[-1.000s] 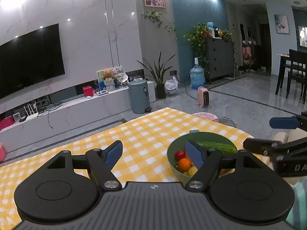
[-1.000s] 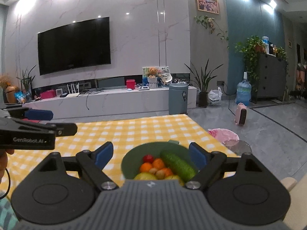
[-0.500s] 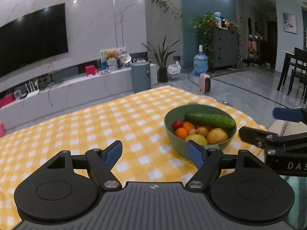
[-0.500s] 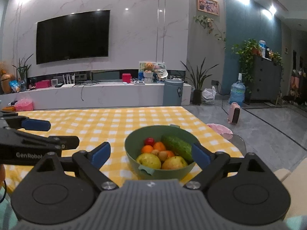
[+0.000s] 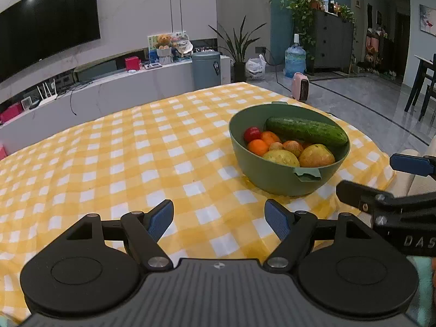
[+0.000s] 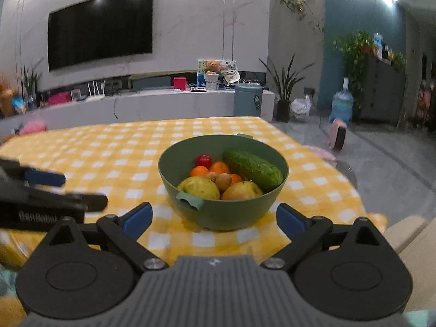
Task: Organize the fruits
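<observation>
on the checked cloth [image 5: 136,150] sits a fruit-filled green bowl [image 6: 226,212].

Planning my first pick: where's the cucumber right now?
In both wrist views the cucumber lies along the green bowl's right side, atop the oranges.

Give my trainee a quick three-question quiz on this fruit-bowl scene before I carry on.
1. True or false: the cucumber lies on the tablecloth beside the green bowl.
2. Which item in the bowl is red? A) small tomato B) a banana C) a pepper
3. Fill in: the right gripper holds ____.

Key
1. False. It lies inside the bowl, across the other fruit.
2. A. It sits at the back, by the oranges.
3. Nothing. Its jaws are opening, with the bowl just ahead of them; the left gripper is open and empty too.
</observation>
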A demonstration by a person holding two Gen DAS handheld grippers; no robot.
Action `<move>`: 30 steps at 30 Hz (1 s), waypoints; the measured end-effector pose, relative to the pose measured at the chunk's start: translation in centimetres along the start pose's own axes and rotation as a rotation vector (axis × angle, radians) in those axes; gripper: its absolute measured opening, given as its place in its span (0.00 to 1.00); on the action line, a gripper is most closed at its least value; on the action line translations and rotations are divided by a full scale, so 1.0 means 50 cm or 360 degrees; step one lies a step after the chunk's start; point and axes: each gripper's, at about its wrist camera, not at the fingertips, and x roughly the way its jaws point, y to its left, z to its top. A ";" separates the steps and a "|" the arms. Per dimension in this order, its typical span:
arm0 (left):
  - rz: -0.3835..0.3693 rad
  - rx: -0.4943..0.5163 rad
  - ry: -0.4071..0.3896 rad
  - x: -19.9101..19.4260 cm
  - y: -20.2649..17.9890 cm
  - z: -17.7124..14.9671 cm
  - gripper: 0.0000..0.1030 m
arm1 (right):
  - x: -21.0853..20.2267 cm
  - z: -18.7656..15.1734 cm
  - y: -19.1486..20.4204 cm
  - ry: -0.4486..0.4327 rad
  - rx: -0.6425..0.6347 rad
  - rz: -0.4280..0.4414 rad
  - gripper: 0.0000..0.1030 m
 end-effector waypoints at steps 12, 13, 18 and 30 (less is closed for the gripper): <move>0.0033 0.0017 0.0027 -0.007 -0.005 -0.001 0.86 | -0.003 -0.008 0.004 -0.0028 -0.0004 0.0018 0.93; 0.0035 0.0018 0.0026 -0.008 -0.006 -0.001 0.86 | -0.003 -0.008 0.004 -0.0029 -0.0004 0.0018 0.93; 0.0041 0.0022 0.0023 -0.012 -0.006 -0.002 0.86 | -0.005 -0.009 0.005 -0.0033 -0.0006 0.0020 0.94; 0.0048 0.0018 0.0028 -0.016 -0.006 0.000 0.86 | -0.005 -0.009 0.004 -0.0031 -0.0009 0.0019 0.94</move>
